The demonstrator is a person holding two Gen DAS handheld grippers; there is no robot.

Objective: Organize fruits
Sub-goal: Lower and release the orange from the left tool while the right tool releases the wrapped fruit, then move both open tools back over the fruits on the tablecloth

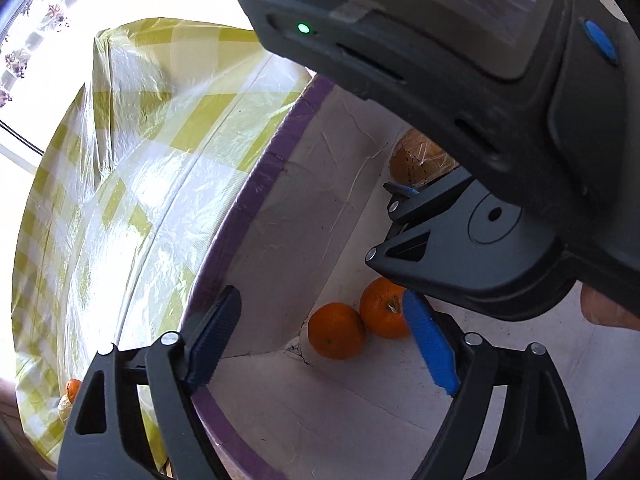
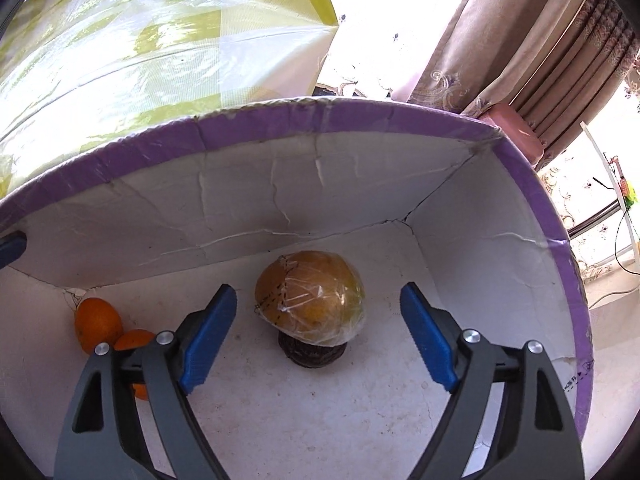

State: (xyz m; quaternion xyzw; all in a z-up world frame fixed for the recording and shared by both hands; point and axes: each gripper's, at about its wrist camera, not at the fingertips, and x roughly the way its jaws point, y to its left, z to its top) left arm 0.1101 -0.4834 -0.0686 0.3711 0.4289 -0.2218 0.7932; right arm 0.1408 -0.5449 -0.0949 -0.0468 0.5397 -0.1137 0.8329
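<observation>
A white box with a purple rim [image 2: 360, 116] stands on the checked tablecloth. Two oranges [image 1: 336, 330] [image 1: 384, 308] lie touching in its left corner, just beyond my left gripper [image 1: 322, 294], which hangs open over the box's left wall with nothing between its blue pads. In the right wrist view the same oranges [image 2: 98, 324] show at the left. A large yellow-brown fruit wrapped in clear film [image 2: 310, 294] rests on a dark round base [image 2: 312, 354] on the box floor. My right gripper [image 2: 318, 292] is open above it, pads apart from it on both sides.
The black body of the right gripper [image 1: 460, 80] fills the upper right of the left wrist view, hiding most of the wrapped fruit [image 1: 416, 156]. Another orange [image 1: 74, 388] lies outside the box on the yellow-green cloth [image 1: 140, 160]. Curtains [image 2: 540, 60] hang behind.
</observation>
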